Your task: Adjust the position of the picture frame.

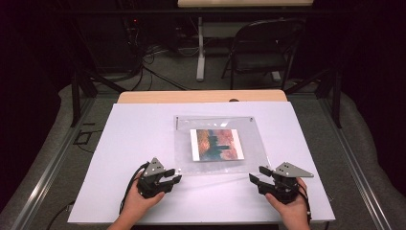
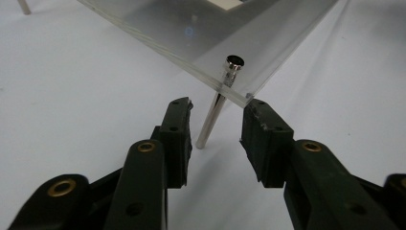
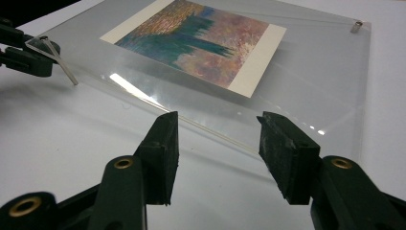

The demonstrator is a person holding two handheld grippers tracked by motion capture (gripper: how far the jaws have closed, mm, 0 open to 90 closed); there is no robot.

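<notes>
Now, on the white surface (image 1: 119, 143), I am holding both claws at the near corners of a clear acrylic frame (image 1: 253, 143) that is lying flat, raised on thin metal pins, with a painted print (image 1: 217, 144) sandwiched inside it. My left claw (image 1: 168, 178) is sitting just beside the frame's near left corner; in the left gripper view its jaws are standing wide apart on either side of the corner's metal pin (image 2: 215, 108), which is slanting down to the surface, and neither jaw is touching it. My right claw (image 1: 256, 176) is waiting near the frame's near right corner, also wide open and holding nothing; in the right gripper view the frame's near edge is running just beyond the jaw tips, apart from them. The print is lying toward the middle of the frame, its long sides bordered in white. Both hands are resting low at the surface's near edge.
</notes>
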